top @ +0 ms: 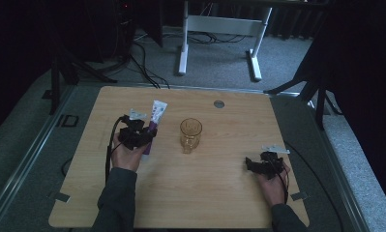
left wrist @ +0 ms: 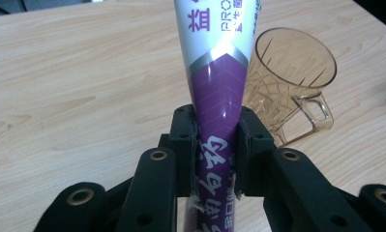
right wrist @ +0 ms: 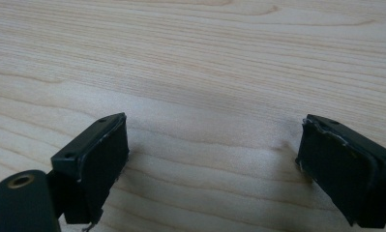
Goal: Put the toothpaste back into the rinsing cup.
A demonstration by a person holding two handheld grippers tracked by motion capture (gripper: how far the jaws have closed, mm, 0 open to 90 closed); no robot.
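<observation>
A white and purple toothpaste tube [left wrist: 219, 82] runs up between the jaws of my left gripper [left wrist: 215, 154], whose pads press on its purple lower part. In the high view that gripper [top: 141, 134] sits left of centre on the table, the tube [top: 156, 116] sticking out beyond it. An amber glass mug [top: 190, 134] stands upright just right of the tube; the left gripper view shows this mug [left wrist: 289, 77] with its handle toward me. My right gripper [top: 254, 164] rests near the table's front right, its jaws [right wrist: 212, 164] wide apart over bare wood.
The wooden table [top: 219, 188] has a round grey cable port [top: 219, 104] near its far edge. Cables trail from both grippers off the table sides. A white desk frame [top: 219, 38] stands on the carpet beyond the table.
</observation>
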